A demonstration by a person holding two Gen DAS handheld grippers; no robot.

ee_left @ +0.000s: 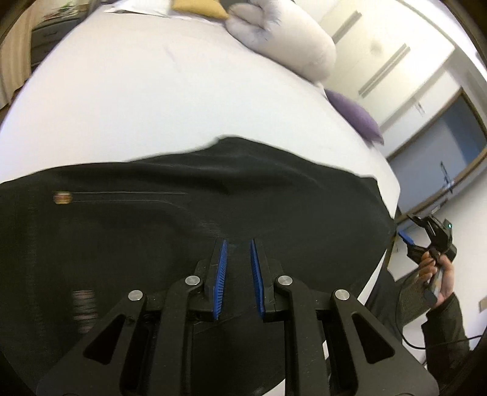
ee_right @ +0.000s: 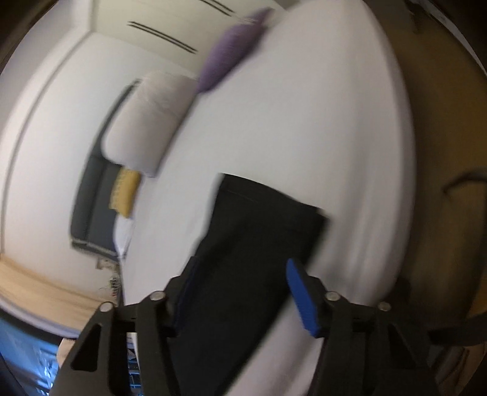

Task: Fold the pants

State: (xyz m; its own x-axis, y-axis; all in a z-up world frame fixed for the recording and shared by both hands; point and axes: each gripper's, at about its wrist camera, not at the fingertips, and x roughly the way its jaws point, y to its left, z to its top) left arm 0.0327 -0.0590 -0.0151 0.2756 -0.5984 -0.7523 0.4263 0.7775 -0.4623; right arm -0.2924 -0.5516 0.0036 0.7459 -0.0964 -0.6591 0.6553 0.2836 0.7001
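Black pants [ee_left: 182, 219] lie spread on a white bed [ee_left: 152, 91]; a zip pocket line with a small brown tab runs across the left part. My left gripper [ee_left: 239, 246] hovers just above the fabric with its blue pads a little apart, nothing between them. My right gripper [ee_right: 240, 268] is wide open over the pants [ee_right: 261, 237], which reach away across the bed [ee_right: 304, 121]; this view is blurred. The right gripper also shows in the left wrist view [ee_left: 411, 231], held in a hand off the bed's right edge.
A white rolled duvet [ee_left: 289, 39], a purple cushion [ee_left: 356, 115] and a yellow cushion [ee_left: 197, 7] lie at the far side of the bed. A drawer unit [ee_left: 48, 39] stands at the far left. The bed's edge runs along the right [ee_left: 392, 189].
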